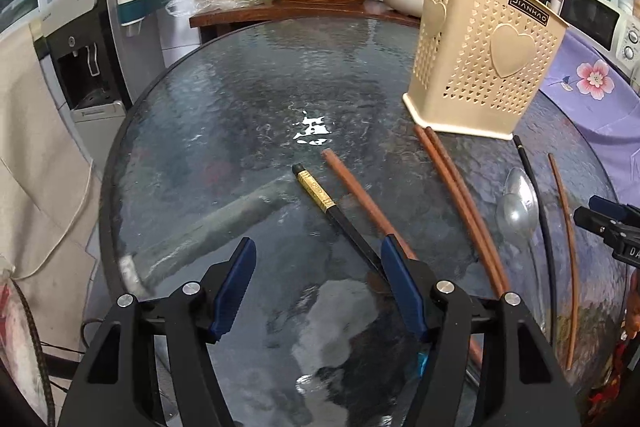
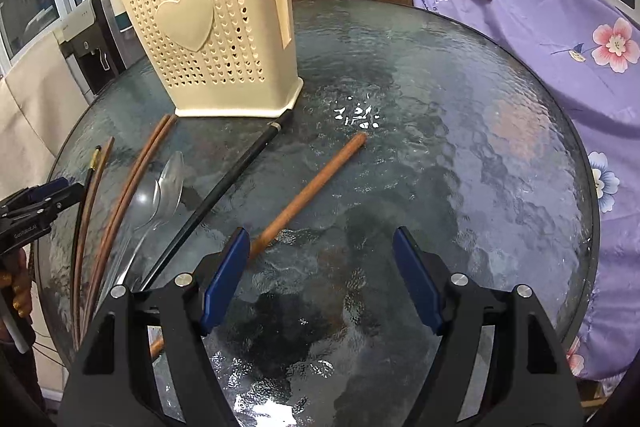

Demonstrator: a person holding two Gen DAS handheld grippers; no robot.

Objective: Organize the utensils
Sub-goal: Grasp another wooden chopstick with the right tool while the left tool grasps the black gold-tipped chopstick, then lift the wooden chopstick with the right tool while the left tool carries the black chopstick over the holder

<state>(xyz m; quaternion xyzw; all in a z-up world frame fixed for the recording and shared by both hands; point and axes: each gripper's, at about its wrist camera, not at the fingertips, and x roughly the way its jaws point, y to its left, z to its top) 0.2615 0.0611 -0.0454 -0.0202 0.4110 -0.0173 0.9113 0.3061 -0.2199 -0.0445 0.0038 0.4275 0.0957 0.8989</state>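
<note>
Left gripper [image 1: 316,291]: fingers apart, empty; gold-banded black chopstick [image 1: 336,211] beside right finger.
Right gripper [image 2: 320,279]: fingers apart, empty; brown wooden chopstick [image 2: 312,187] at left finger.

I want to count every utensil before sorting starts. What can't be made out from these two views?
- Holder interior: both views look at its perforated walls from the side, so any contents are hidden.
- Near ends of the chopsticks and spoon: covered by the left gripper and right gripper bodies.
- Brown chopstick at the left wrist view's right edge: warped by the fisheye, so its true shape is unclear.
</note>
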